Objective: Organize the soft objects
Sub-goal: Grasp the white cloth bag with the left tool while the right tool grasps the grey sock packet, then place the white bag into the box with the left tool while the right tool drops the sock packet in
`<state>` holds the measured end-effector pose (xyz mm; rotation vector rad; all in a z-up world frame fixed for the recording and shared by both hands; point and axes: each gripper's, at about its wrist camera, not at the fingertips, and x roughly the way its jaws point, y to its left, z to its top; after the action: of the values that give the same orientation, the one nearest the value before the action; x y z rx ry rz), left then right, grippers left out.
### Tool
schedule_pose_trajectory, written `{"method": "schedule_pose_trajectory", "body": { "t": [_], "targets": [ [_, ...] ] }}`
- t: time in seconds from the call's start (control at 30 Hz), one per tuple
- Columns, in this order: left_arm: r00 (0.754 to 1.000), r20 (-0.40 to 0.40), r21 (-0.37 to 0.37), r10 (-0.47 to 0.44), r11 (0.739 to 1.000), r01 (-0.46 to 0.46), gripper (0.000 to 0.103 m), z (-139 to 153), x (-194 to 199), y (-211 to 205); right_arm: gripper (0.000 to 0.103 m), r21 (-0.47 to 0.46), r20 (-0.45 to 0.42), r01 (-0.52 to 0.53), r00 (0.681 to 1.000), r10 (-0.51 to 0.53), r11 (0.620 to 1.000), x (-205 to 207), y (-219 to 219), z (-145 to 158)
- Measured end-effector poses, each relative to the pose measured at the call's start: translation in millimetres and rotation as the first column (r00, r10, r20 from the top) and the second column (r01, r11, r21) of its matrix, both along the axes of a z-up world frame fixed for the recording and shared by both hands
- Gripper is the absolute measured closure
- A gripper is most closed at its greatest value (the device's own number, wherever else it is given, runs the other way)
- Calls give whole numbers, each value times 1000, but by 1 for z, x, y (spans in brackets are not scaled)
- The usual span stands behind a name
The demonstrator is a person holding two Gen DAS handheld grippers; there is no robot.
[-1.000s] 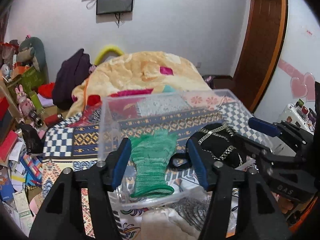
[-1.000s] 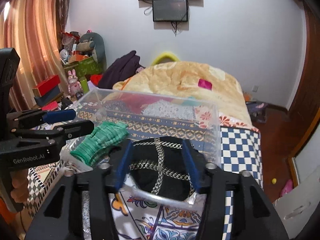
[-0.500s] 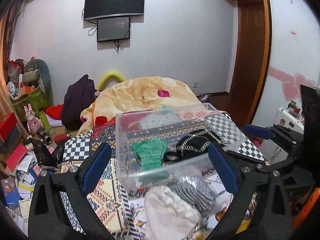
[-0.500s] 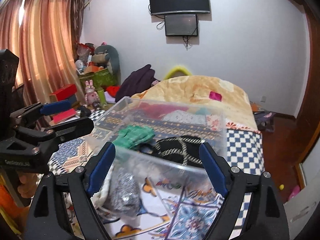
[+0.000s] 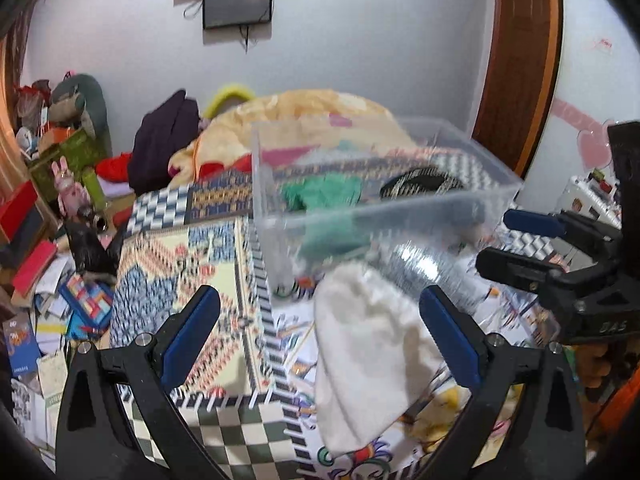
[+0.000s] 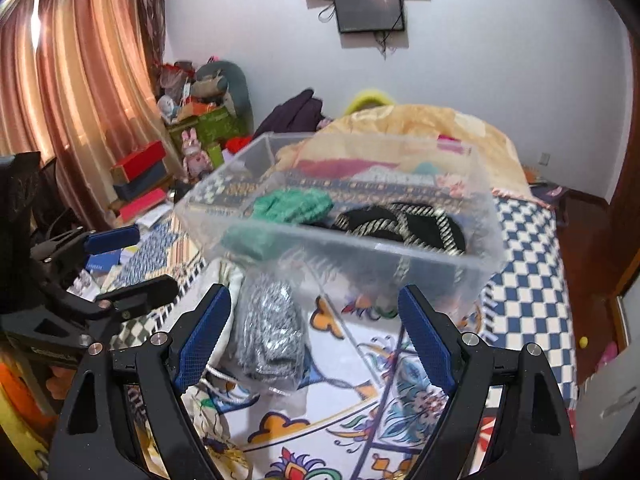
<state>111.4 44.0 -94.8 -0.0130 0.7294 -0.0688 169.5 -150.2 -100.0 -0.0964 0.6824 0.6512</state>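
Observation:
A clear plastic bin (image 5: 480,160) (image 6: 488,216) stands on the patterned bed cover. Inside it lie a green knit glove (image 5: 320,194) (image 6: 296,206) and a black item with silver braid (image 5: 420,184) (image 6: 404,226). In front of the bin lie a white cloth pouch (image 5: 368,356) and a grey speckled knit item (image 6: 268,332). My left gripper (image 5: 320,336) is open and empty, above the white pouch; it also shows in the right wrist view (image 6: 132,260). My right gripper (image 6: 316,340) is open and empty, just before the bin and beside the grey item; it also shows in the left wrist view (image 5: 516,240).
An orange blanket (image 6: 420,124) is heaped behind the bin. Boxes, books and toys crowd the left side (image 5: 48,240). A dark garment (image 5: 164,148) lies at the bed's far left. A wooden door (image 5: 516,60) is on the right.
Both grippers opened wide, letting go of the green glove and the black item in the bin, then pulled back and down toward the pouch and grey item in front.

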Motion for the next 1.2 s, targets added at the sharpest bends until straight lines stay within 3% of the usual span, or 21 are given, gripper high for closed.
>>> {"method": "schedule_pose_trajectory", "body": {
  "t": [0.2, 0.37, 0.53, 0.67, 0.73, 0.93, 1.2],
  "targets": [
    [996, -83, -11, -14, 1000, 13, 2, -27, 2, 3, 21, -33, -65, -44, 997, 42, 998, 1, 16, -17],
    [994, -106, -22, -21, 1000, 18, 2, -38, 4, 2, 40, -51, -115, -84, 990, 78, 995, 3, 22, -27],
    [988, -135, -72, -70, 996, 61, 35, -44, 7, -1, 64, -44, -152, -136, 980, 128, 990, 2, 25, -34],
    [990, -116, -58, -77, 996, 70, 49, -45, 4, -6, 72, -55, -123, -139, 984, 131, 989, -3, 25, -31],
    [991, -112, -54, -72, 996, 67, 67, -43, 3, -6, 78, -53, -113, -138, 985, 132, 989, -4, 25, -29],
    [994, -98, -69, -38, 997, 31, 86, -41, -1, 2, 79, -44, -62, -133, 990, 130, 990, -9, 20, -20],
    [999, -13, -69, -30, 997, 29, 92, -13, -24, -1, 80, -12, 5, -131, 991, 131, 991, -18, 13, 1]
  ]
}}
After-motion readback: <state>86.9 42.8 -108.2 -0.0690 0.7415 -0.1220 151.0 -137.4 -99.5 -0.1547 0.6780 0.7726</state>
